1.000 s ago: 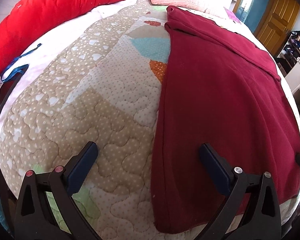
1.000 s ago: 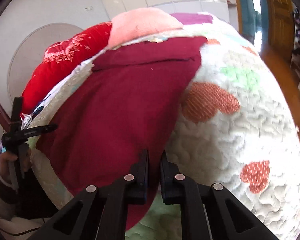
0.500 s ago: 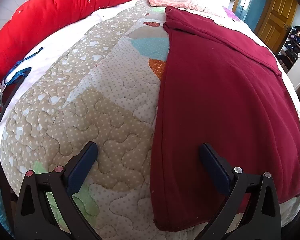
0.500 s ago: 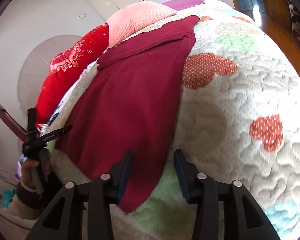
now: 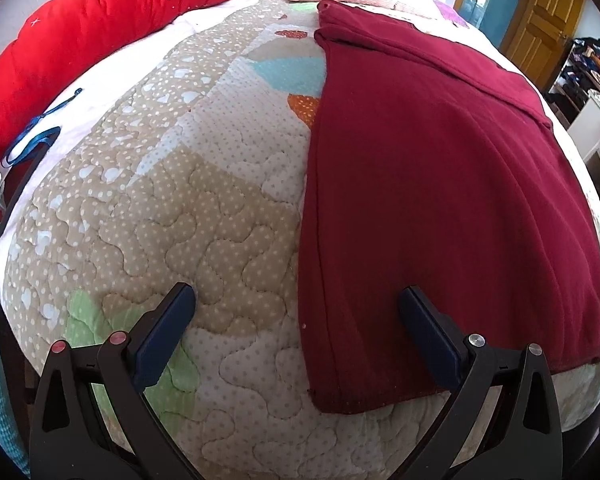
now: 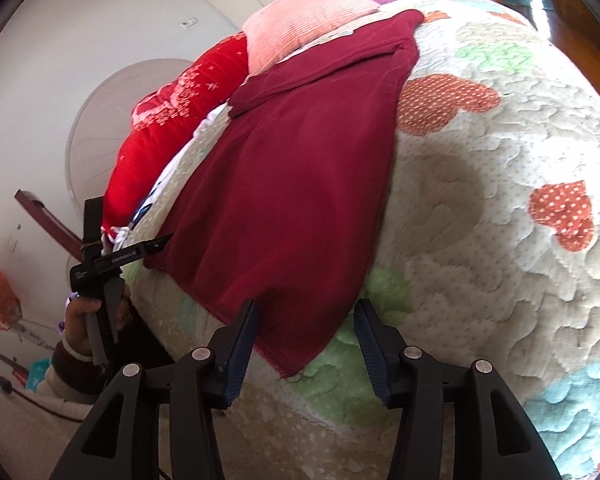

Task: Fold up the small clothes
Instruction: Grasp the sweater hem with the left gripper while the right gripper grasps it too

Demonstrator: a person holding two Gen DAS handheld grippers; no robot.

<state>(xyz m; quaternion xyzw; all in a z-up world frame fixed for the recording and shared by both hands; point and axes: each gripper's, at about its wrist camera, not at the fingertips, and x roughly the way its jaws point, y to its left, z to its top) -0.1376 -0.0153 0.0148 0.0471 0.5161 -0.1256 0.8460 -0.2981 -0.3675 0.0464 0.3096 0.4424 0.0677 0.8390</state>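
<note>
I count one maroon garment, lying flat on the quilt at the bed's near edge, with two pillows behind it. My right gripper has its jaws opening around the near corner, pads clear of the cloth. My left gripper gapes wide, straddling the left hem. I judge one fold laid; next I need fresh grips.
</note>
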